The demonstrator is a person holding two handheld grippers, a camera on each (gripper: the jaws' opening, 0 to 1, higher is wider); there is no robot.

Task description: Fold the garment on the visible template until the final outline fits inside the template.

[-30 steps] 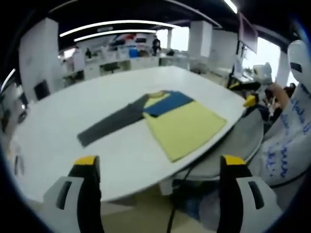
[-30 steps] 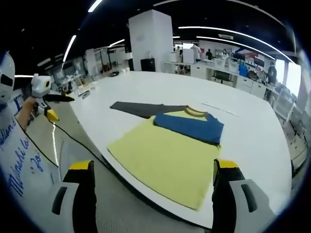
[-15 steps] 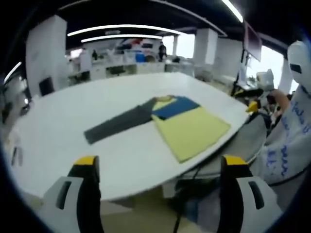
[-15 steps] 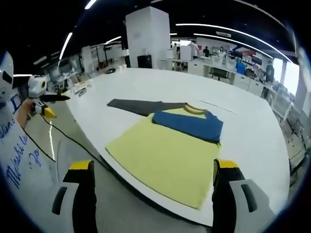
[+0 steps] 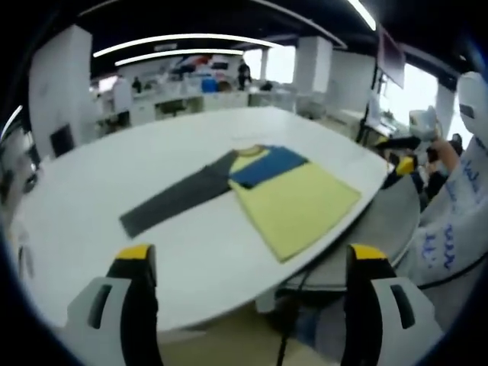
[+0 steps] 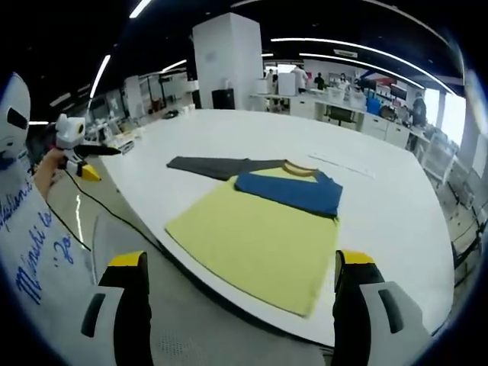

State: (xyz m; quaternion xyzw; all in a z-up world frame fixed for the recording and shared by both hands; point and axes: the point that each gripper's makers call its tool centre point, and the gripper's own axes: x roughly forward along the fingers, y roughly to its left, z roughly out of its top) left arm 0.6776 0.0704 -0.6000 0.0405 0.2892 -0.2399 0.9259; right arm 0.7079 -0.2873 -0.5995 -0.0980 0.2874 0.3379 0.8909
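A garment lies flat near the edge of a large white table (image 5: 99,175). Its yellow body (image 5: 296,204) faces the edge, a blue sleeve (image 5: 267,166) is folded across the chest, and a grey sleeve (image 5: 174,202) stretches straight out. In the right gripper view the yellow body (image 6: 252,238), blue sleeve (image 6: 291,191) and grey sleeve (image 6: 210,165) lie the same way. My left gripper (image 5: 252,259) hangs open off the table, well short of the garment. My right gripper (image 6: 236,265) is open too, back from the table edge, with nothing between its fingers.
A person in a white printed shirt (image 5: 457,213) stands at the table's edge. The other gripper shows small at the side of each view (image 5: 415,126) (image 6: 72,131). A black cable (image 6: 114,217) trails over the floor. Desks and a white pillar (image 6: 229,61) stand beyond the table.
Both views have swayed slightly with the hands. The garment lies as before, and both grippers stay open.
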